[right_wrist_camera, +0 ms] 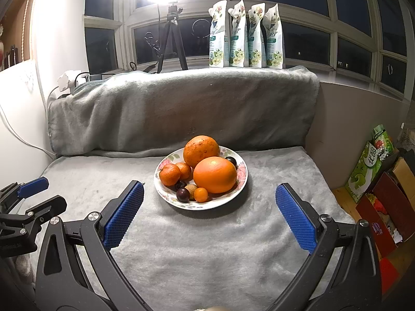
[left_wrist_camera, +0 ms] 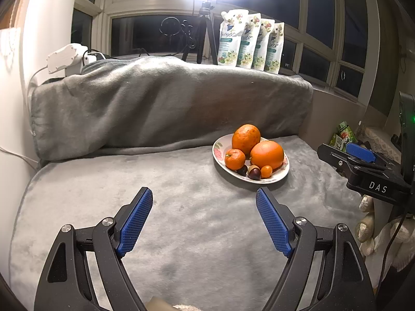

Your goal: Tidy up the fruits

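At the far left of the right wrist view, the left claw (right_wrist_camera: 36, 194) shows from the side, its blue pads apart with nothing between them. In its own view the left claw (left_wrist_camera: 204, 198) is spread wide and empty above the grey blanket (left_wrist_camera: 181, 220), with the plate (left_wrist_camera: 281, 175) ahead and to its right.

The plate (right_wrist_camera: 240, 184) sits near the middle of the right wrist view, resting on the blanket (right_wrist_camera: 207, 246) just before the draped backrest. Two large oranges (right_wrist_camera: 214, 174) fill its rear and right. Two tangerines (right_wrist_camera: 170, 174) sit side by side on the left. This view shows the second tangerine and a dark round fruit (right_wrist_camera: 230, 160) behind the front orange, which the left wrist view hides. At the front edge lie dark plums (right_wrist_camera: 183, 194), a brownish fruit and a kumquat (right_wrist_camera: 200, 194).

The right claw (right_wrist_camera: 209, 191) is splayed wide, gripping nothing, short of the plate. From the left wrist view the right claw (left_wrist_camera: 361, 153) appears at the right edge, and beside it gloved fingers (left_wrist_camera: 365, 226).

Four pouches (right_wrist_camera: 245, 36) stand on the sill, and cartons (right_wrist_camera: 373, 171) sit on the floor to the right.
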### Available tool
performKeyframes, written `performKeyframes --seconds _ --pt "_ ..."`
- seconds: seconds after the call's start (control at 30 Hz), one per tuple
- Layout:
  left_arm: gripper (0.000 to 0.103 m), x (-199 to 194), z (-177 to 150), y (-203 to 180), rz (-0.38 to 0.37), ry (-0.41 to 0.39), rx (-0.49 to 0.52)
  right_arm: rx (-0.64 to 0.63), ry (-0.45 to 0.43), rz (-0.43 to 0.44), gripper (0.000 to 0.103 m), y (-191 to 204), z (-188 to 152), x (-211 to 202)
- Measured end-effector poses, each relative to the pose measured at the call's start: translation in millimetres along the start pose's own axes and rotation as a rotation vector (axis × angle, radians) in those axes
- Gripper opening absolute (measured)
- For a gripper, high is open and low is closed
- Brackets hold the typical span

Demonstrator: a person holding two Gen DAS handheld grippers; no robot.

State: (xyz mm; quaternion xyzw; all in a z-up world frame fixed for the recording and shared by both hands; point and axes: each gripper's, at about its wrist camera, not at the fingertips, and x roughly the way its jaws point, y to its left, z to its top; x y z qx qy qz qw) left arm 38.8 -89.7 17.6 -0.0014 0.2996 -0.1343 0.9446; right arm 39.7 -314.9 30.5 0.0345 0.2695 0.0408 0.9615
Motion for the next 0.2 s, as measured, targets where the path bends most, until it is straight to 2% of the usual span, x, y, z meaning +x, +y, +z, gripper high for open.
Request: performKeyframes --seconds 0.2 --pt "0.082 -0.6 0.3 0.2 -0.003 -0.002 -0.003 -0.002 0.0 -0.001 0.103 -0.1 0.1 0.2"
